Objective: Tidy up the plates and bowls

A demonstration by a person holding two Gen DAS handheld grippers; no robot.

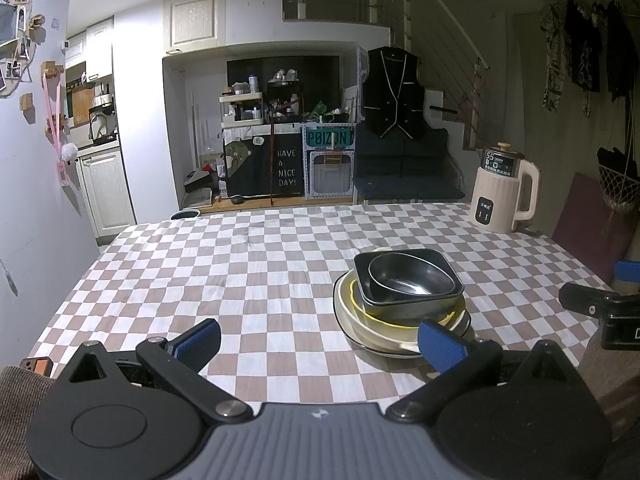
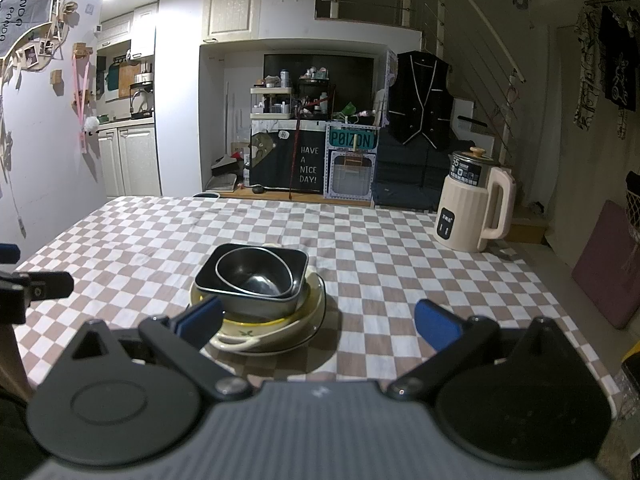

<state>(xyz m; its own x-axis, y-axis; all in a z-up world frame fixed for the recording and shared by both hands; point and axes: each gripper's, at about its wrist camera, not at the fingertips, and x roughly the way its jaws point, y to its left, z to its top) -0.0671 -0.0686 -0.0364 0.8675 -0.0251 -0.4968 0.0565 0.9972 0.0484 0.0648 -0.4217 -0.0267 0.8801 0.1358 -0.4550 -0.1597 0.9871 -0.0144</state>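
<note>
One stack of dishes stands on the checkered table. A dark round bowl [image 1: 412,278] [image 2: 256,272] sits inside a dark square dish [image 1: 400,304] [image 2: 248,300]. Under them are a yellow-rimmed bowl [image 1: 384,320] [image 2: 256,322], a cream bowl [image 1: 352,312] [image 2: 240,340] and a dark-rimmed plate [image 1: 464,322] [image 2: 316,308]. My left gripper [image 1: 320,344] is open, its right pad [image 1: 440,344] just in front of the stack. My right gripper [image 2: 318,320] is open, its left pad [image 2: 200,318] at the stack's near left side. Neither holds anything.
A cream electric kettle [image 1: 502,192] [image 2: 474,208] stands at the table's far right. A purple cushion [image 2: 608,264] leans to the right of the table. The checkered cloth [image 1: 240,272] spreads to the left of the stack. Part of the other gripper [image 1: 600,312] shows at the right edge.
</note>
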